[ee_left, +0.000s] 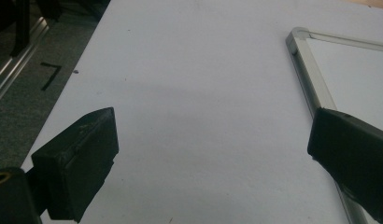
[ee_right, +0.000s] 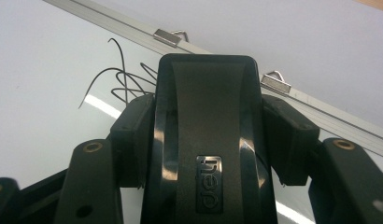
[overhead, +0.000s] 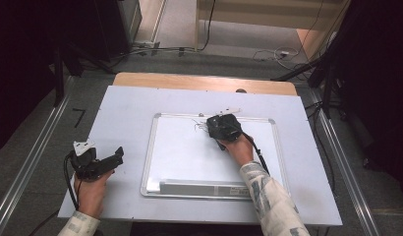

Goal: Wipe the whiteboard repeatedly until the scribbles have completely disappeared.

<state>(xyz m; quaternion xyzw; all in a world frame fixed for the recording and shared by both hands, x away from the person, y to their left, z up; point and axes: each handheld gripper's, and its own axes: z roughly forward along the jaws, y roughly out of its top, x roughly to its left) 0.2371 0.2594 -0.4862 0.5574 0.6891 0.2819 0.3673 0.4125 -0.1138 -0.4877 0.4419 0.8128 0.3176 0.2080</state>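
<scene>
We note the right gripper clenched on a black eraser, one jaw against each long side, so the pad underneath can sit flat on the whiteboard. In the right gripper view the eraser's front end sits just short of a tangle of thin black pen lines; we judge the wiping of these marks to be the step in hand, with the marks not yet cleared. In the high view the right gripper stands near the far edge of the whiteboard, about midway along it, and the marks lie just to its left.

The left gripper rests on the white table near its left edge, well apart from the whiteboard. Its jaws stand wide apart with nothing between them in the left gripper view; we read it as parked out of the way.

Edges: the whiteboard's metal frame runs just beyond the marks, with two small hanging clips on it. A stroke pushed too far forward would likely ride up on that frame or catch a clip. A tray lies along the near edge of the whiteboard.

Open room: the whiteboard's surface is bare to the left, right and near side of the eraser, so sideways strokes look safest.
</scene>
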